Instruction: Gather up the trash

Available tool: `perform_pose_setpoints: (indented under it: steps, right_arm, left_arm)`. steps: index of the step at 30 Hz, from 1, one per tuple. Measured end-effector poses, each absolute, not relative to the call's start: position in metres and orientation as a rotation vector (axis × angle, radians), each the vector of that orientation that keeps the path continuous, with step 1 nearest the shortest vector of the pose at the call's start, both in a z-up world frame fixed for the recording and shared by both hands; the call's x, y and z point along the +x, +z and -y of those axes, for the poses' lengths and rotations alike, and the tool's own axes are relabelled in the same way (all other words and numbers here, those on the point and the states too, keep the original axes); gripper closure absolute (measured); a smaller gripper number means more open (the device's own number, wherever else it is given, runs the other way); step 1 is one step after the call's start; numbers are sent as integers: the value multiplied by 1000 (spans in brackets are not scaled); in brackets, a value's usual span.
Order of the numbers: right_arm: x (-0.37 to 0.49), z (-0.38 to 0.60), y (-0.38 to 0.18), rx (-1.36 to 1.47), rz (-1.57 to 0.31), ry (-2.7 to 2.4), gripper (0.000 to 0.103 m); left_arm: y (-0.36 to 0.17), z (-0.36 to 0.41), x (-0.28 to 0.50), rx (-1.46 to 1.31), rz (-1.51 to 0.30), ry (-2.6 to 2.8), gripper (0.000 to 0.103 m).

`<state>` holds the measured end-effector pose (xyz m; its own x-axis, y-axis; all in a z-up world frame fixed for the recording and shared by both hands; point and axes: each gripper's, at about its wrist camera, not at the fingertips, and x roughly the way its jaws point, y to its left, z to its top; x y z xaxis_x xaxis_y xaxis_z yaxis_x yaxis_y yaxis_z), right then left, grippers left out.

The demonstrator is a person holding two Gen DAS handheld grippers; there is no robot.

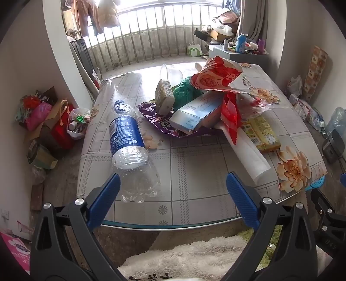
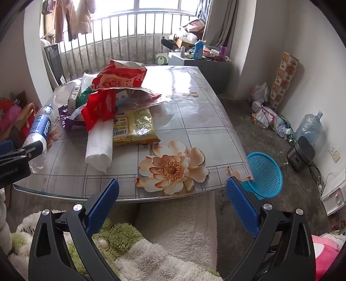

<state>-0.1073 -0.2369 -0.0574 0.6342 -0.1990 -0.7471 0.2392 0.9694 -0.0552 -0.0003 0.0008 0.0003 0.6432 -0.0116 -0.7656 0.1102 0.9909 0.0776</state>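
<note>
Table (image 2: 194,129): floral glass top, trash piled at far left, bottle (image 1: 127,147) lying beside it.
Floor: blue basket (image 2: 266,175) by table corner.
Left gripper (image 1: 173,181): released, empty.
Right gripper (image 2: 173,188): released, empty.

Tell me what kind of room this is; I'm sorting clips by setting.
Probably a lived-in home room beside a balcony: a table with a floral cover, laundry hanging by the railing, and a rice cooker on the floor.

The bottle (image 2: 40,131) lying on the bench (image 2: 205,134) carries "PEPSI" in white capitals on its blue label. The yellow packet (image 2: 134,127) shows a barcode and letters ending in "ok". Chinese characters stand on the purple wrapper (image 1: 160,123) and the red bag (image 1: 216,75), too small to read.
</note>
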Motion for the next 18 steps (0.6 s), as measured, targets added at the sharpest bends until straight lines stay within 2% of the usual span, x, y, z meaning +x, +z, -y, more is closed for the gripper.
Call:
perform_pose_setpoints:
  steps: [18]
  right_arm:
    - [-107, 234, -57, 46, -847, -253, 7]
  left_arm:
    - [-2, -4, 0, 129, -885, -62, 9]
